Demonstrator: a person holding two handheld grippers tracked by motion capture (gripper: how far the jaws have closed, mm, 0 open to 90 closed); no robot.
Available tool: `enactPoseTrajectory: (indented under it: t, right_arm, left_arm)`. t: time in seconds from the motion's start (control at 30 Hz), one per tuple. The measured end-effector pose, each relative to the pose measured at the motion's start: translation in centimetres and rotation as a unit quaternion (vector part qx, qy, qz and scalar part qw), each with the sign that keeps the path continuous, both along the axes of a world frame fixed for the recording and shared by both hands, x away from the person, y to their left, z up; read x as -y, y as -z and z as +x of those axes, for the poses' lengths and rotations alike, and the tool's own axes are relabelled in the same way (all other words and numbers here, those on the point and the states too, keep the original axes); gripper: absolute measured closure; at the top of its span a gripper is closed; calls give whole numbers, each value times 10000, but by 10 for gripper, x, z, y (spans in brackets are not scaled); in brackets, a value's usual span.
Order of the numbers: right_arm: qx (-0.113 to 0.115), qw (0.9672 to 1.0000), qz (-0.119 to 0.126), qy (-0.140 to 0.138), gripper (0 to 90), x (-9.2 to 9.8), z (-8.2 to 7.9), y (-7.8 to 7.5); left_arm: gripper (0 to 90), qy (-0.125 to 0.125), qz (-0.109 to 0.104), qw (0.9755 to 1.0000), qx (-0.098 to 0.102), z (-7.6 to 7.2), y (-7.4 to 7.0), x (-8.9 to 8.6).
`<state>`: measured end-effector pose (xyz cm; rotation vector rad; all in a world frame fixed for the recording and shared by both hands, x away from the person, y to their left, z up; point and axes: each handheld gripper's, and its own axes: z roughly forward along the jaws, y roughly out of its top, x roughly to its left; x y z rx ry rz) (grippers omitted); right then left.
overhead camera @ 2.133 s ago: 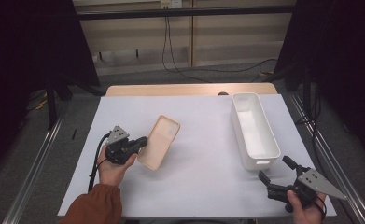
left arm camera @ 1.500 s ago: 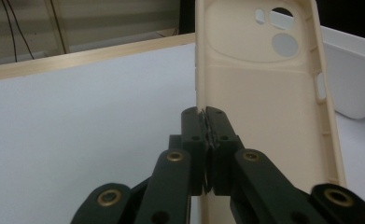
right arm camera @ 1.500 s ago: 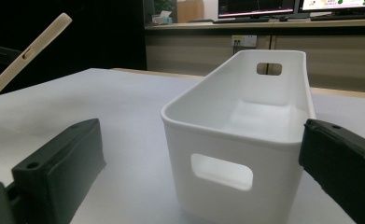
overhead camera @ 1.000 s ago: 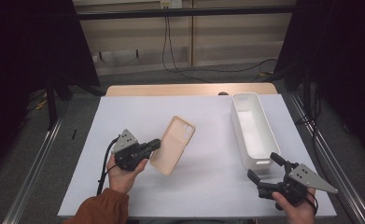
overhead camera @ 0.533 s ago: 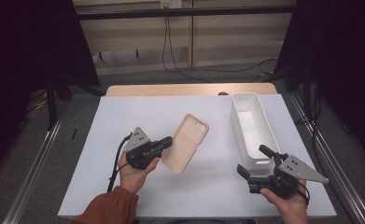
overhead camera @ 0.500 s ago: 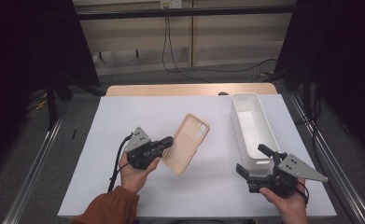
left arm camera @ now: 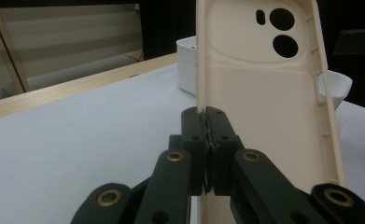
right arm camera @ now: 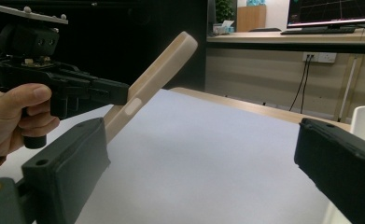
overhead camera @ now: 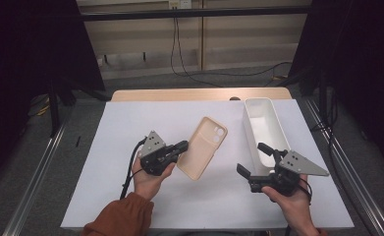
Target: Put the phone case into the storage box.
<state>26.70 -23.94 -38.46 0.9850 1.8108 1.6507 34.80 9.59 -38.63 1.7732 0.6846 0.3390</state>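
A beige phone case hangs tilted above the white table sheet, its inner side with camera cutouts facing up. My left gripper is shut on the case's left edge; in the left gripper view the case stands upright, pinched between the jaws of my left gripper. My right gripper is open near the table's front right, jaws spread wide and pointing left toward the case. In the right gripper view the case slants up, held by the left gripper, beyond my open right gripper.
A long white bin stands at the right of the sheet, just behind the right gripper. The white sheet covers a wooden table whose far edge shows. Metal rails run along both sides of the table.
The left gripper has carried the phone case rightward toward the middle. The right gripper has moved left and forward to beside the bin's near end.
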Motion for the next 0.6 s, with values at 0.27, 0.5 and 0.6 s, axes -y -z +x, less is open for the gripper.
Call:
enactPoseTrajectory:
  t: [0.27, 0.5, 0.6]
  right_arm:
    - [-4, 9997, -64, -240, 68, -17, 12, -4]
    - [-84, 9992, -113, -368, 112, -30, 25, -10]
    - [-117, 9991, -95, -385, 147, -33, 30, -12]
  left_arm:
    - [877, -43, 86, 10000, 26, -4, 4, 4]
    - [877, -6, 59, 10000, 76, -5, 4, 5]
    - [877, 2, 64, 9999, 92, -5, 3, 5]
